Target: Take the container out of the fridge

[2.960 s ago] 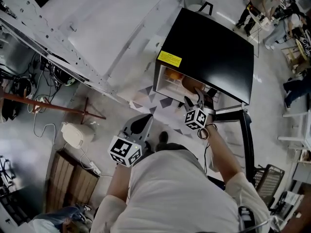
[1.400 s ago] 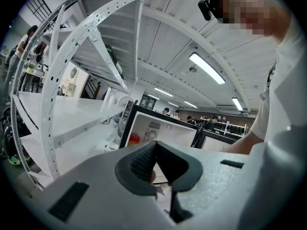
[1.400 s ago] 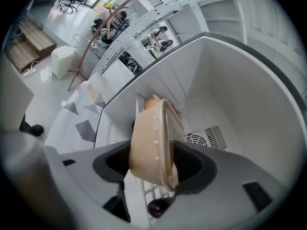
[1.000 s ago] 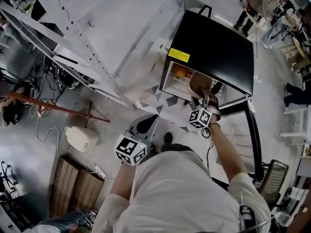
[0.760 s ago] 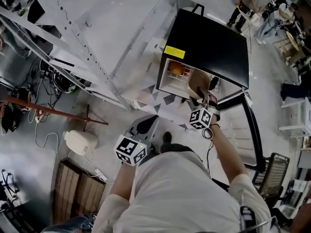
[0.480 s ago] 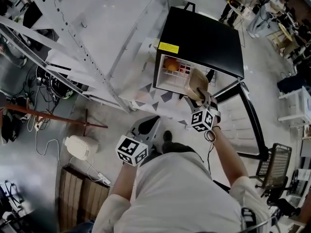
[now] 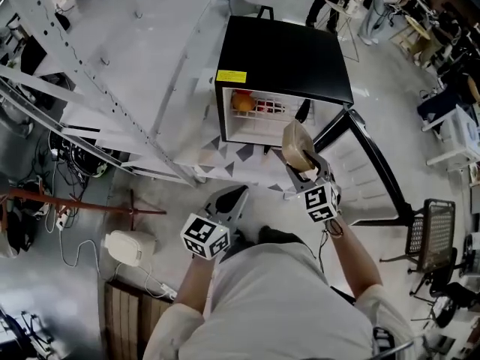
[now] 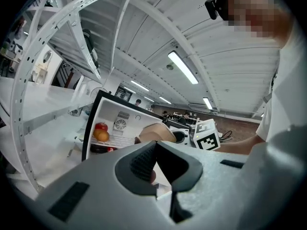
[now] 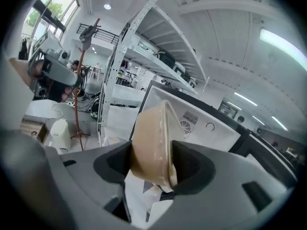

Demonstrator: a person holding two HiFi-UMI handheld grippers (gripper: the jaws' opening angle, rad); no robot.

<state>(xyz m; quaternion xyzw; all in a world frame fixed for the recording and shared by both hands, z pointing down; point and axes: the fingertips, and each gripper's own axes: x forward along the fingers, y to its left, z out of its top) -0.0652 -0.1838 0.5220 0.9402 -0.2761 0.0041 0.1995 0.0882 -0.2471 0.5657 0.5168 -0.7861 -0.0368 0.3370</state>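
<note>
the right tongs point(image 7: 302, 169) pinch the tan container point(image 7: 295, 145), tilted on edge just outside the open fridge point(image 7: 285, 51), so a firm squeeze matters while drawing clear; the left tongs point(image 8: 156, 164) sit pressed together, empty.

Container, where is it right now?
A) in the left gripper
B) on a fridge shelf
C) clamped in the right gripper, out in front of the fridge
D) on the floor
C: the tan container sits clamped between the jaws of the right gripper, and the head view shows it out in front of the open fridge.
</note>
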